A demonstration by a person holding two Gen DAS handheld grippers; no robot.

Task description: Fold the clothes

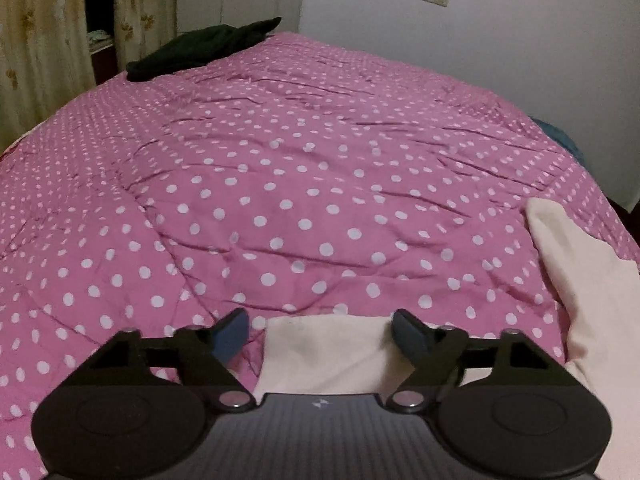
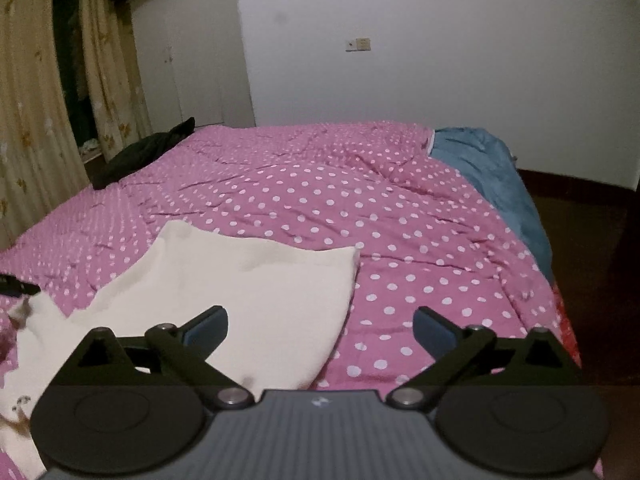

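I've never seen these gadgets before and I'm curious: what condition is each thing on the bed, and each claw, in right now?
Left claw: open, cream cloth between its fingers, not pinched.
Right claw: wide open, holding nothing.
Cream garment: lying on the bedspread, partly folded.
Dark garment: crumpled at the far corner.
Polka-dot bedspread: spread out, wrinkled.
Blue blanket: bunched at the far edge.

Pink dotted quilt (image 2: 400, 216) covers the bed; blue blanket (image 2: 488, 176) along its far right edge
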